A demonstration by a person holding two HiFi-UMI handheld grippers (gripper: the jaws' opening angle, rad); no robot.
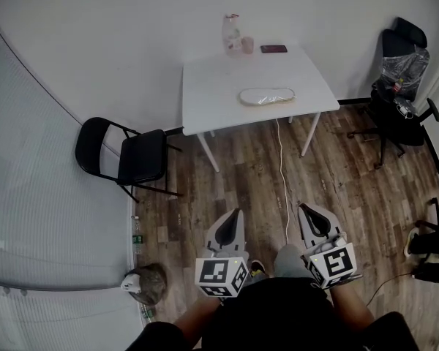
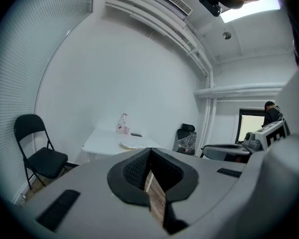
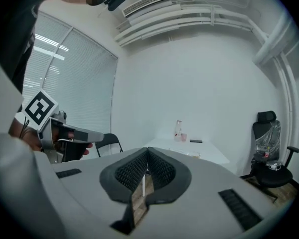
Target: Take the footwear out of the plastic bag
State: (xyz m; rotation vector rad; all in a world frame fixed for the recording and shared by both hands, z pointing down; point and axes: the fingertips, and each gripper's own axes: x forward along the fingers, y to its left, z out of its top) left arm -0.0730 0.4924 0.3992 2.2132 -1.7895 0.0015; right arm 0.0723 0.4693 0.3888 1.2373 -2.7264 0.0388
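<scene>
Seemingly bagged footwear [image 1: 267, 96] lies well beyond right gripper [image 1: 305, 208].

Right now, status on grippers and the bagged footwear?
Left gripper, right gripper shut, empty, away from table. Bagged footwear on it, untouched. White cable on floor between.

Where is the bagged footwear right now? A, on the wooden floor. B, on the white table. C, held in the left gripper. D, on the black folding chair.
B: the bagged footwear lies flat on the white table, toward the edge nearest the person.
</scene>
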